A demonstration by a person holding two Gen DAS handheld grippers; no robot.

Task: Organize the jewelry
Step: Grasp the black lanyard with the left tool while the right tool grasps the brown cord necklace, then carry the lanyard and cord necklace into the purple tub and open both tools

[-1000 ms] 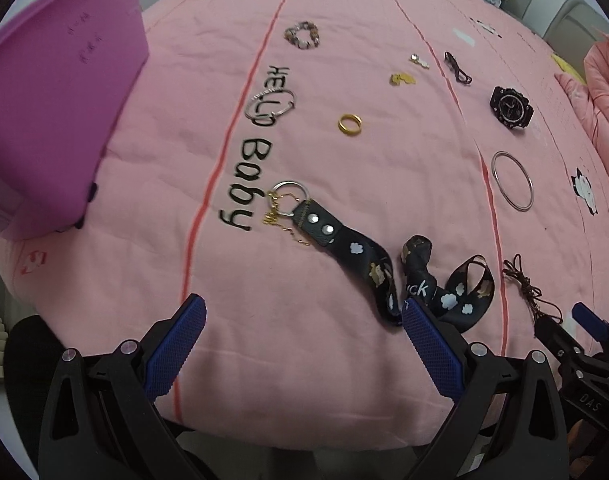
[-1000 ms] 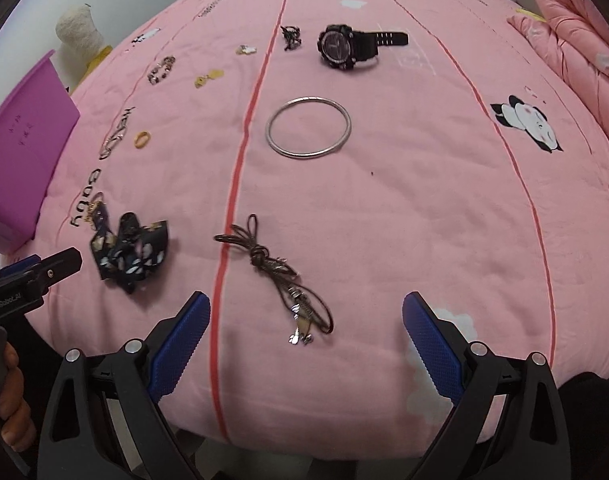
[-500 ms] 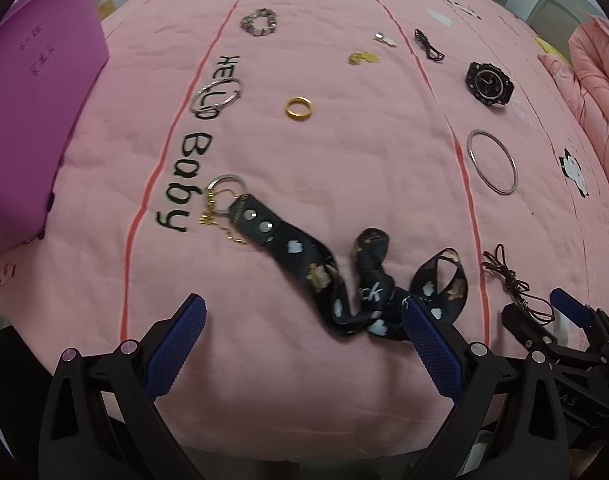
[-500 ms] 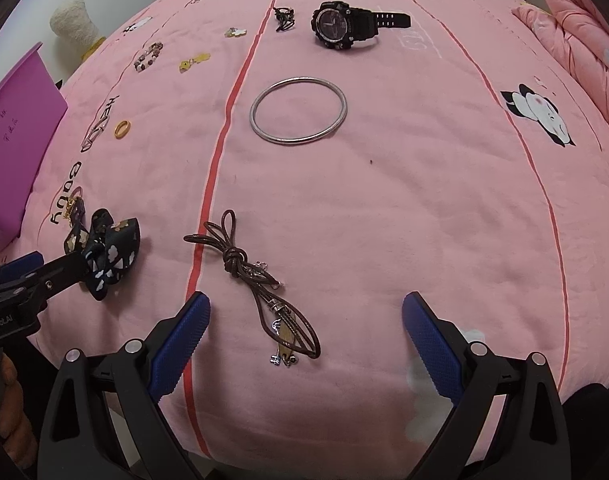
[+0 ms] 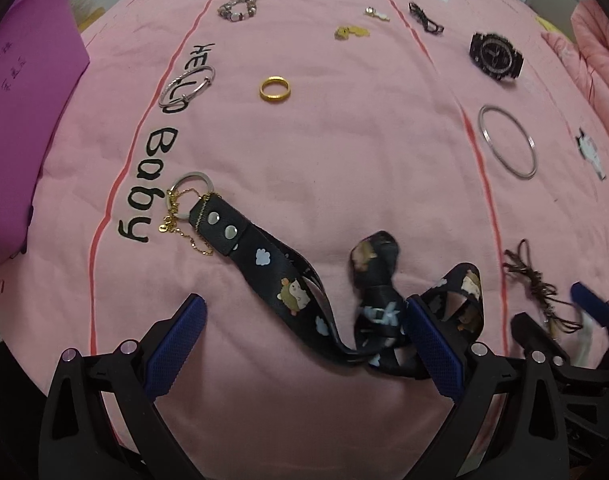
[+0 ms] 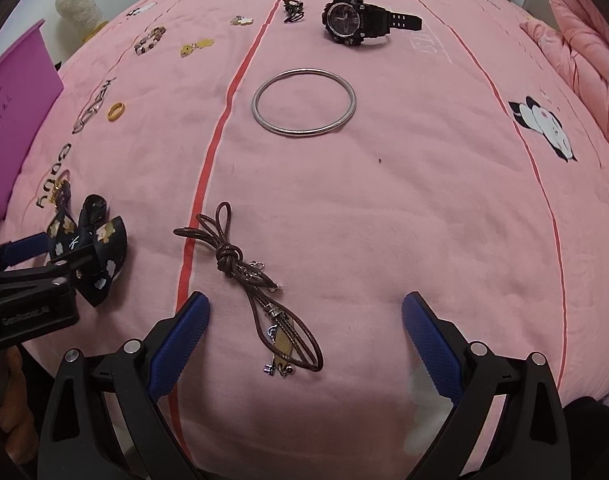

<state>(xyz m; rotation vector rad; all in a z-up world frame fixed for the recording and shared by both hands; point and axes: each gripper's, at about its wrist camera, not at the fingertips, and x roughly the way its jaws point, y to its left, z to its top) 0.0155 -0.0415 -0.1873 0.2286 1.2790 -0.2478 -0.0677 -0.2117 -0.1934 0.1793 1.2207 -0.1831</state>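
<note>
Jewelry lies spread on a pink quilt (image 5: 344, 140). My left gripper (image 5: 304, 336) is open, low over a black patterned lanyard (image 5: 288, 280) with a key ring (image 5: 190, 192) and a thin gold chain (image 5: 184, 228). My right gripper (image 6: 304, 336) is open, its fingers on either side of a brown cord necklace (image 6: 260, 292) with metal charms. Farther off lie a silver bangle (image 6: 304, 102), a black watch (image 6: 352, 20), a gold ring (image 5: 275, 89), a silver bracelet (image 5: 188, 86) and a bead bracelet (image 5: 238, 7).
A purple box (image 5: 20, 120) stands at the left edge of the quilt. Small gold charms (image 5: 351, 32) and a black hair tie (image 5: 425, 23) lie at the far side. A folded pink duvet (image 6: 584, 40) is at the right. The quilt's front edge drops off just below both grippers.
Both grippers have moved forward and lower over the quilt. The lanyard now lies between the left fingers and the cord necklace between the right fingers. Both stay open.
</note>
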